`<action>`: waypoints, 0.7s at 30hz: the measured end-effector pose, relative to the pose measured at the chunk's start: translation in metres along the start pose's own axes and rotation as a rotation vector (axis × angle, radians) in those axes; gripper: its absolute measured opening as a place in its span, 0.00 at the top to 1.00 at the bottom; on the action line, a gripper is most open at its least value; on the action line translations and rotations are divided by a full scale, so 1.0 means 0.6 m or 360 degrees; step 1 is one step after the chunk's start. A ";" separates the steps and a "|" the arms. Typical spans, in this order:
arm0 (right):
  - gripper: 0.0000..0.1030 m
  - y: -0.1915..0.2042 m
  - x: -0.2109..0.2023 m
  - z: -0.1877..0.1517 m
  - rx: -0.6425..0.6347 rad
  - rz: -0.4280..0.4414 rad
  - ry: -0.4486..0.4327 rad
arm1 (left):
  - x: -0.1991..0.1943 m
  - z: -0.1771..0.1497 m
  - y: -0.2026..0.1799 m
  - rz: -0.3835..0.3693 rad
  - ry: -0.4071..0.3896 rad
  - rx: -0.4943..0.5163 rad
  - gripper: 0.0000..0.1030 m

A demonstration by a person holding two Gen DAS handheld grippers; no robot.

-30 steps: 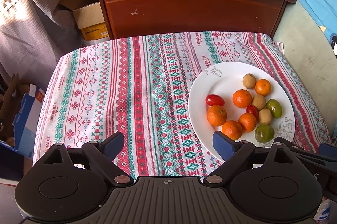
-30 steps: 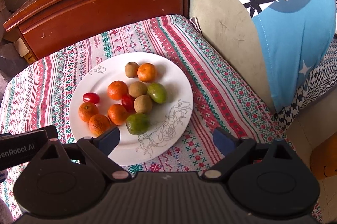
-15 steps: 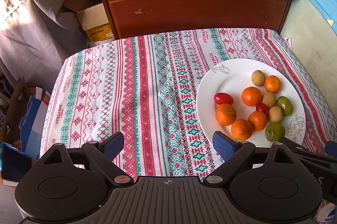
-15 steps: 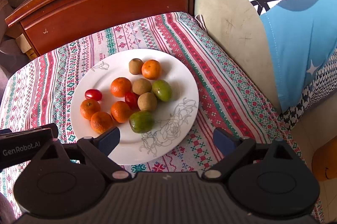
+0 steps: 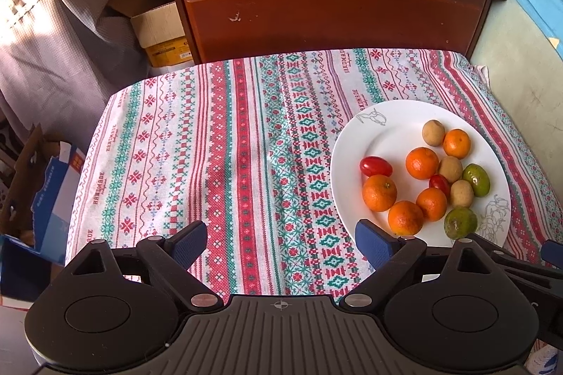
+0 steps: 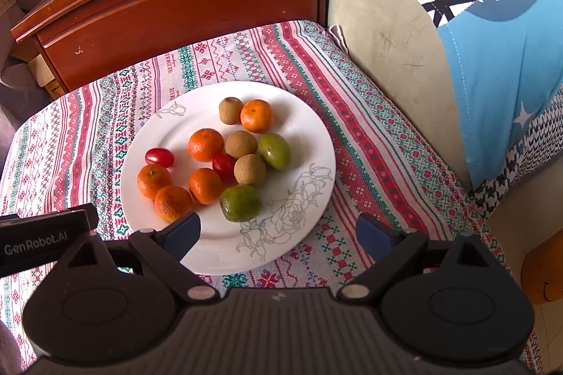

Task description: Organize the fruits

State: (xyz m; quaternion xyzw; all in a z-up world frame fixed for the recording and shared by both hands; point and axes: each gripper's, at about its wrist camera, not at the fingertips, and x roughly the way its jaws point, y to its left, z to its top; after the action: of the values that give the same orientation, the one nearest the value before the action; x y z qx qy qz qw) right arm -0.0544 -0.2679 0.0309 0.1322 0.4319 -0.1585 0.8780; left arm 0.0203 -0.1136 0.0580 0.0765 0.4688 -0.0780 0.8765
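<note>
The fruits point(image 6: 225, 160) sit on the white plate point(image 6: 316, 142), middle of the frame. They look small, round and roll easily; pinch each gently around its middle. Left tongs point(image 5: 281, 243) and right tongs point(image 6: 278, 234) are wide open, holding nothing.

Sunlit wooden cabinet point(image 5: 330, 12) behind tablecloth point(image 5: 218, 142)
</note>
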 end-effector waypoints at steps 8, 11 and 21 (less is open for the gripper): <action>0.08 0.013 -0.012 -0.006 -0.0029 0.0030 -0.0012 | -0.013 -0.003 0.012 0.0014 -0.0019 -0.0006 0.10; 0.08 0.020 -0.017 -0.011 -0.0039 0.0049 -0.0028 | -0.019 -0.005 0.017 0.0033 -0.0034 0.0001 0.10; 0.08 0.054 -0.030 -0.036 -0.0117 0.0179 -0.0083 | -0.039 -0.024 0.060 0.0059 -0.0051 -0.0065 0.10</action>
State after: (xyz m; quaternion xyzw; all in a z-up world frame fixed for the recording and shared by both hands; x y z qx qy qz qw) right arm -0.0677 -0.2273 0.0358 0.1196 0.4063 -0.0964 0.9007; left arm 0.0034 -0.0737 0.0721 0.0659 0.4546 -0.0536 0.8866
